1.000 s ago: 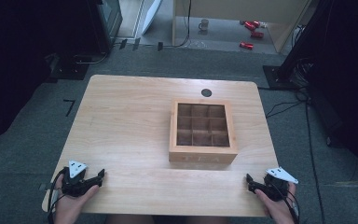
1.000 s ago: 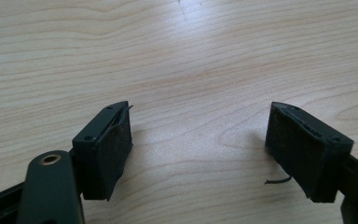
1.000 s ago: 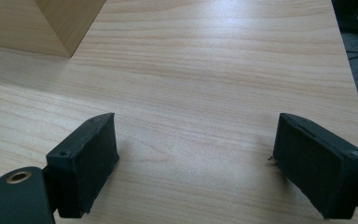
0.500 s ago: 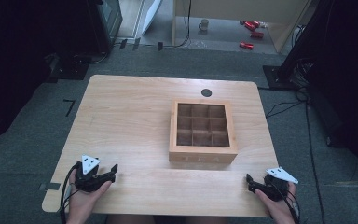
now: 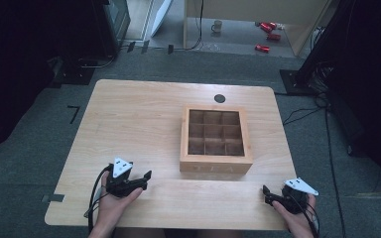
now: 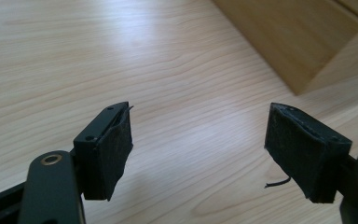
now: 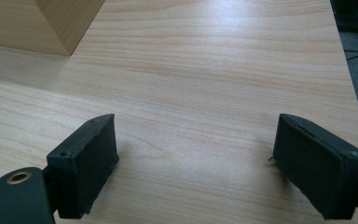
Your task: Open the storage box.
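Two hand-held grippers, left [image 5: 146,174] and right [image 5: 266,190], sit with jaws spread and empty near the desk's [image 5: 129,119] front edge. The box [image 5: 216,163] stands mid-desk between them; I judge a one-sided push could skew it.

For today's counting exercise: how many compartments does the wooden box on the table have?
9, in a three-by-three grid inside the wooden box: three along the far side, three across the middle, three nearest the person. All look empty.

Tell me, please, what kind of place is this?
Probably a lab or workshop set up for recording. A light wooden table with a wooden compartment box stands on grey carpet, with dark equipment stands and loose black cables around it.
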The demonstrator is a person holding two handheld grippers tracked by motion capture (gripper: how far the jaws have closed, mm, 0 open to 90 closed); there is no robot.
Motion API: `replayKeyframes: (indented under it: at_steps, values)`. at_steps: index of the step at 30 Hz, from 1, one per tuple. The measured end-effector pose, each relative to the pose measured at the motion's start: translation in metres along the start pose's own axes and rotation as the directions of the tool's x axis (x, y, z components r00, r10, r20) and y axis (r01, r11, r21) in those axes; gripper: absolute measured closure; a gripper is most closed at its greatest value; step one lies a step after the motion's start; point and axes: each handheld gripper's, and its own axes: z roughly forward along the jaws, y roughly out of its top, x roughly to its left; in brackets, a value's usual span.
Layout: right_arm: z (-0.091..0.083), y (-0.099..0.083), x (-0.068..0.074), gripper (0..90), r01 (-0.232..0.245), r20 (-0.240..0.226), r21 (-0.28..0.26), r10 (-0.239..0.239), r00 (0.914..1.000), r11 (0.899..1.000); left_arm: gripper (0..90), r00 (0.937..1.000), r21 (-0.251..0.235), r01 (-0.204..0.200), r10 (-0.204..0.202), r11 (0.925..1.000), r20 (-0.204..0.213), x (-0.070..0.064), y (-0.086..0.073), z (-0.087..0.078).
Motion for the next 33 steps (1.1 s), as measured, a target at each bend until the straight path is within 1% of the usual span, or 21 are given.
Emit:
replayKeyframes:
  at_steps: [3, 4, 6, 8, 10, 11, 12, 15, 16, 17, 18, 19, 20, 21, 22, 24, 27, 29, 30, 33]
  values:
    - [-0.001, 0.0, -0.001, 13.4, -0.01, -0.004, 0.0, 0.01, 0.9999, 1.0, 23.9, 0.9995, -0.002, -0.011, 0.011, 0.9999, 0.029, -0.013, 0.004, 0.007]
    - [-0.001, 0.0, -0.001, 13.4, -0.01, -0.004, 0.0, 0.01, 0.9999, 1.0, 23.9, 0.9995, -0.002, -0.011, 0.011, 0.9999, 0.029, -0.013, 0.004, 0.007]
    - [-0.001, 0.001, -0.002, 13.5, -0.026, -0.009, 0.001, 0.026, 0.9996, 1.0, 24.1, 0.9986, 0.0, -0.022, 0.022, 0.9998, 0.049, -0.023, 0.008, 0.013]
    - [-0.001, 0.001, -0.002, 13.5, -0.029, -0.012, 0.001, 0.029, 0.9995, 1.0, 24.4, 0.9984, 0.0, -0.027, 0.027, 0.9996, 0.051, -0.026, 0.009, 0.014]
    - [-0.001, 0.001, -0.001, 13.6, -0.032, -0.015, 0.001, 0.032, 0.9994, 0.999, 24.5, 0.9969, 0.0, -0.041, 0.041, 0.9992, 0.067, -0.036, 0.014, 0.018]
    - [-0.001, 0.001, -0.001, 13.6, -0.032, -0.015, 0.001, 0.032, 0.9994, 0.999, 24.5, 0.9969, 0.0, -0.041, 0.041, 0.9992, 0.067, -0.036, 0.014, 0.018]
    - [-0.001, 0.002, 0.0, 13.6, -0.028, -0.016, 0.0, 0.028, 0.9995, 1.0, 24.6, 0.9958, 0.002, -0.055, 0.054, 0.9985, 0.073, -0.041, 0.016, 0.019]
    - [-0.002, 0.003, 0.002, 13.6, -0.029, -0.022, -0.011, 0.029, 0.9993, 1.0, 24.8, 0.9945, 0.001, -0.062, 0.061, 0.9981, 0.085, -0.049, 0.02, 0.021]
    - [-0.002, 0.003, 0.002, 13.6, -0.029, -0.022, -0.011, 0.029, 0.9993, 1.0, 24.9, 0.9945, 0.001, -0.062, 0.061, 0.9981, 0.085, -0.049, 0.02, 0.021]
    - [-0.004, 0.005, 0.003, 13.7, -0.029, -0.028, -0.026, 0.028, 0.9992, 0.999, 25.1, 0.9937, 0.005, -0.07, 0.07, 0.9975, 0.088, -0.054, 0.023, 0.023]
    - [-0.004, 0.005, 0.003, 13.7, -0.029, -0.028, -0.026, 0.028, 0.9992, 0.999, 25.2, 0.9937, 0.005, -0.07, 0.07, 0.9975, 0.088, -0.054, 0.023, 0.023]
    - [-0.006, 0.007, 0.005, 13.6, -0.032, -0.03, -0.04, 0.03, 0.9991, 0.999, 25.5, 0.9926, 0.005, -0.077, 0.076, 0.997, 0.094, -0.059, 0.027, 0.025]
    - [-0.007, 0.008, 0.005, 13.6, -0.041, -0.034, -0.049, 0.04, 0.9986, 0.998, 26.0, 0.9926, 0.005, -0.077, 0.076, 0.997, 0.094, -0.059, 0.027, 0.025]
    - [-0.008, 0.009, 0.006, 13.6, -0.05, -0.041, -0.056, 0.048, 0.998, 0.997, 27.6, 0.9912, 0.006, -0.087, 0.086, 0.9962, 0.101, -0.063, 0.029, 0.026]
    - [-0.008, 0.01, 0.006, 13.5, -0.058, -0.046, -0.061, 0.055, 0.9974, 0.996, 29.4, 0.9908, 0.008, -0.088, 0.087, 0.9961, 0.104, -0.065, 0.03, 0.027]
    - [-0.011, 0.012, 0.008, 13.6, -0.077, -0.06, -0.069, 0.073, 0.9956, 0.995, 31.7, 0.9921, 0.019, -0.074, 0.072, 0.9971, 0.103, -0.071, 0.034, 0.029]
    - [-0.011, 0.015, 0.011, 13.6, -0.088, -0.071, -0.076, 0.083, 0.9941, 0.993, 33.8, 0.9918, 0.023, -0.071, 0.068, 0.9972, 0.108, -0.074, 0.036, 0.031]
    - [-0.011, 0.018, 0.014, 14.1, -0.097, -0.077, -0.073, 0.091, 0.9928, 0.993, 34.9, 0.9918, 0.026, -0.079, 0.076, 0.9965, 0.103, -0.078, 0.038, 0.033]
    - [-0.011, 0.019, 0.016, 14.3, -0.097, -0.082, -0.072, 0.091, 0.9925, 0.993, 35.3, 0.9907, 0.027, -0.086, 0.082, 0.9959, 0.108, -0.079, 0.039, 0.033]
    - [-0.011, 0.022, 0.022, 17.0, -0.088, -0.092, -0.074, 0.081, 0.9924, 0.993, 37.1, 0.9906, 0.032, -0.084, 0.08, 0.996, 0.111, -0.082, 0.04, 0.036]
